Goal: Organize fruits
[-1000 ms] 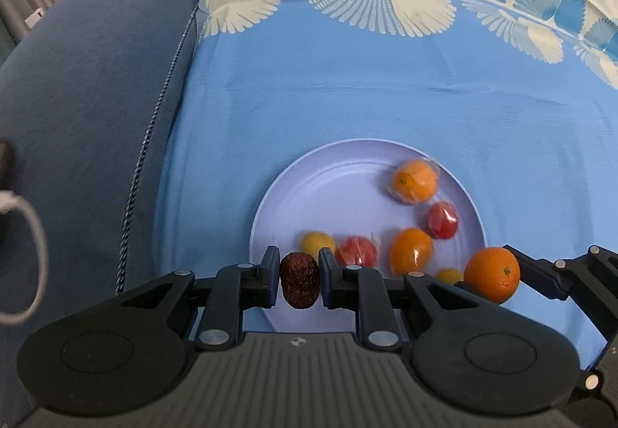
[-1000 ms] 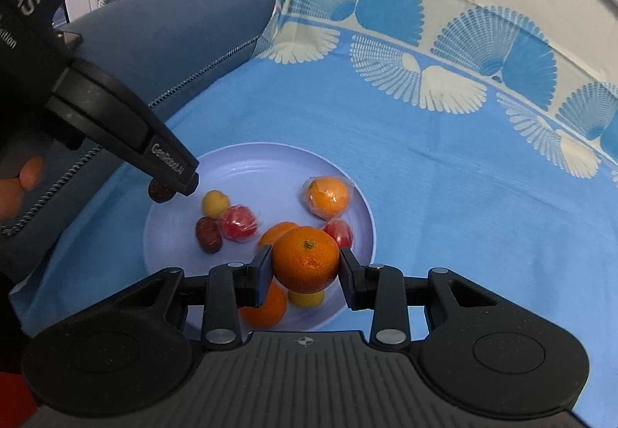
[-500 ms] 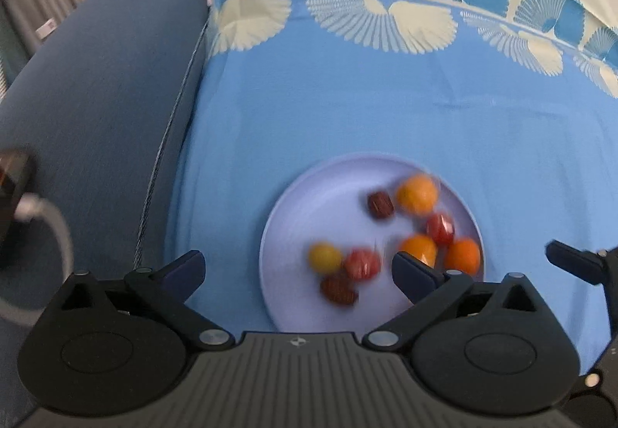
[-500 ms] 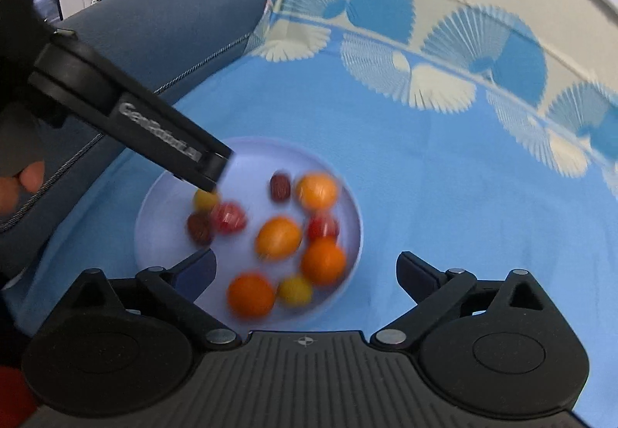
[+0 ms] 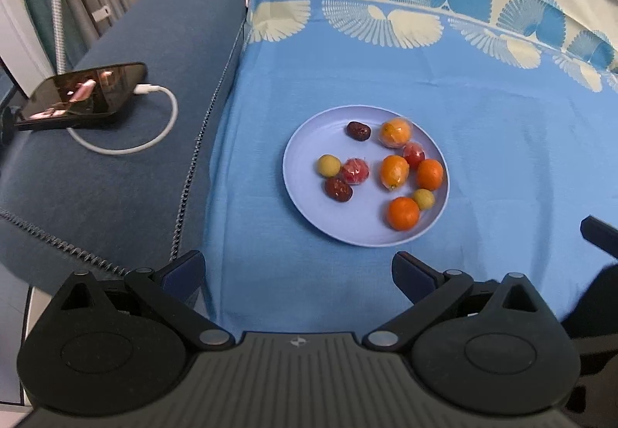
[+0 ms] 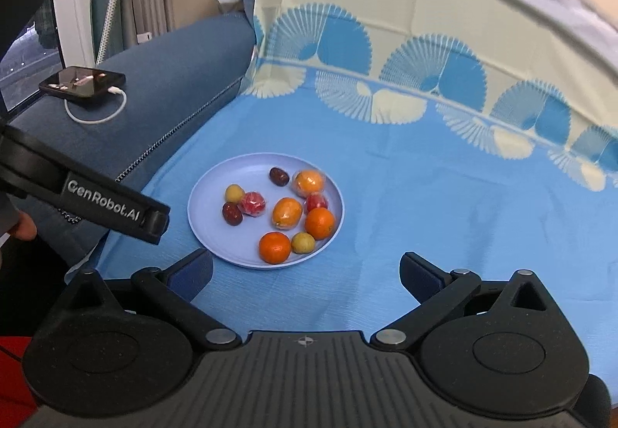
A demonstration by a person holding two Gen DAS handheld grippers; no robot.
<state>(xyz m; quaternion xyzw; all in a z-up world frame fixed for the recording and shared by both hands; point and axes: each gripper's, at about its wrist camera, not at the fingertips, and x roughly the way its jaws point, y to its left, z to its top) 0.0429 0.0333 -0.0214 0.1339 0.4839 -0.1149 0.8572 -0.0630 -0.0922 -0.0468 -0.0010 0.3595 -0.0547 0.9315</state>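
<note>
A pale lilac plate point(image 5: 309, 208) point(image 6: 212, 227) lies on the blue cloth with several small fruits in it. These include a bare orange point(image 5: 403, 213) point(image 6: 274, 247) near the front rim, a dark red date point(image 5: 358, 130) point(image 6: 279, 176) at the back, yellow fruits and film-wrapped red and orange ones. My left gripper point(image 5: 297, 269) hangs open and empty, back from the plate's near edge. My right gripper point(image 6: 305, 267) is above the cloth in front of the plate, its jaws opening with nothing between them. One left finger point(image 6: 116, 208) crosses the right wrist view.
A phone point(image 5: 85, 94) point(image 6: 83, 81) with a white charging cable point(image 5: 154, 126) lies on the dark blue sofa arm left of the cloth. The fan-patterned cloth edge point(image 5: 386, 18) rises behind the plate. Part of a hand point(image 6: 23, 231) shows at the left.
The left gripper let go of the dark date and the right gripper let go of the orange; both fruits now lie in the plate. Both grippers opened wide and pulled back and up.
</note>
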